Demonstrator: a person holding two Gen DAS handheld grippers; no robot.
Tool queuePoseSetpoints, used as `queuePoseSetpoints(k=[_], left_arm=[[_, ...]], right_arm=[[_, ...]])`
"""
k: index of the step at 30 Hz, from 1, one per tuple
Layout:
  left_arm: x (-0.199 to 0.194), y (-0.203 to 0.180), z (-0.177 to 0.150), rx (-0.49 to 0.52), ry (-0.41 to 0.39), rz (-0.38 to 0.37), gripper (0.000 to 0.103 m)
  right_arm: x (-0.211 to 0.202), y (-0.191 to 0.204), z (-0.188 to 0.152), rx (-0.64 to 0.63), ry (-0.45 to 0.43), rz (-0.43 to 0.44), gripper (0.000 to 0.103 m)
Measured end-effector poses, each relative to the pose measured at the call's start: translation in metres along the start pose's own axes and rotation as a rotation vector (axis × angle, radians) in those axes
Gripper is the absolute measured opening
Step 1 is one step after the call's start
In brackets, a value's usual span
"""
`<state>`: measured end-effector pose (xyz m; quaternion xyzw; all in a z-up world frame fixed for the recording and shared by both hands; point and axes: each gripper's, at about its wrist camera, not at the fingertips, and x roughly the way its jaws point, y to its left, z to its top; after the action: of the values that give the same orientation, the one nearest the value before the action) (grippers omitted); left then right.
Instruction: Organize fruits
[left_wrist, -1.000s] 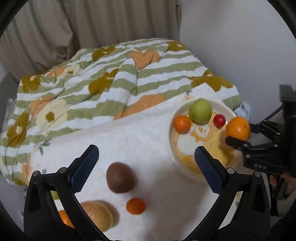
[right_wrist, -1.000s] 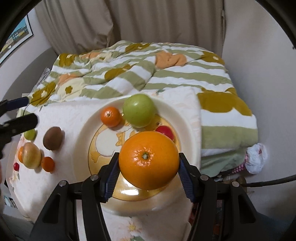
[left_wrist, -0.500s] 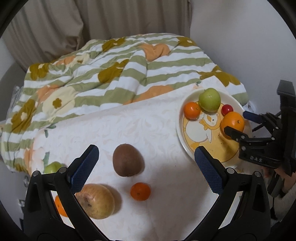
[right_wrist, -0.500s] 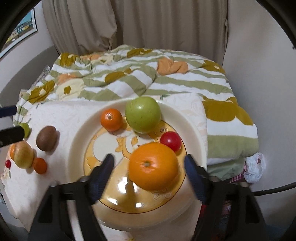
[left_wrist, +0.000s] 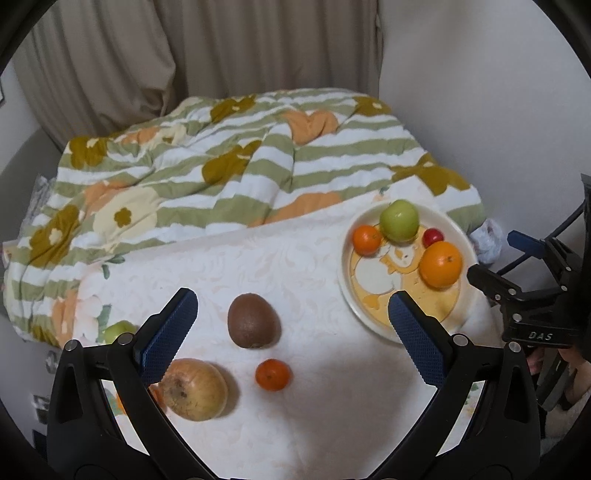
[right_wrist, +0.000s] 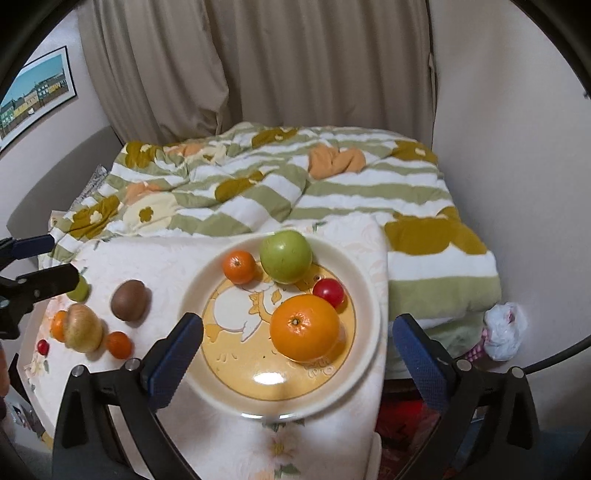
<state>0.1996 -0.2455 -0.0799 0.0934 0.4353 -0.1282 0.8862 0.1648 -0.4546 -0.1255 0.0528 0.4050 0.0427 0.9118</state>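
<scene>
Counted: one plate (right_wrist: 369, 295), one orange (right_wrist: 304, 326), four mandarins (right_wrist: 239, 266), one apple (right_wrist: 285, 255), two cherry tomatoes (right_wrist: 328, 291), one kiwi (right_wrist: 127, 299), one onion (right_wrist: 83, 328), one lime (right_wrist: 79, 290), two grippers (left_wrist: 291, 332).

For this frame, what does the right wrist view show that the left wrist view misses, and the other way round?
Only the right wrist view shows the framed picture on the wall and a small red fruit at the cloth's left edge. Only the left wrist view shows the right gripper from outside, open beside the plate. Both show the large orange lying free on the plate with the green apple, and the kiwi and onion off it.
</scene>
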Motion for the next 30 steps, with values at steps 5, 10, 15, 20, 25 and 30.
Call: queuePoseSetpoints(k=[5,10,15,20,25,30], left_arm=[[-0.029,-0.003,-0.007,-0.019,-0.048,-0.003,0.103],[-0.068,0.002,-0.02,-0.056,-0.105,0.017,0.103],[-0.1,0.018,-0.039,-0.115,-0.126,0.063,0.103],[-0.129,0.054,-0.067,-0.2,-0.147,0.12,0.103],[-0.153,0.099,-0.097,-0.292,-0.172,0.169,0.103],[-0.165,0.146,-0.124,-0.341,-0.175,0.192,0.103]], right_arm=[[-0.032,0.003,0.001,-0.021,-0.034,-0.02,0.102],[-0.066,0.012,0.004,-0.038,-0.071,-0.014,0.102],[-0.095,0.028,0.009,-0.099,-0.108,0.03,0.102],[-0.113,0.056,0.011,-0.156,-0.139,0.064,0.102],[-0.121,0.089,0.012,-0.174,-0.152,0.099,0.102],[-0.124,0.135,0.009,-0.197,-0.202,0.11,0.102]])
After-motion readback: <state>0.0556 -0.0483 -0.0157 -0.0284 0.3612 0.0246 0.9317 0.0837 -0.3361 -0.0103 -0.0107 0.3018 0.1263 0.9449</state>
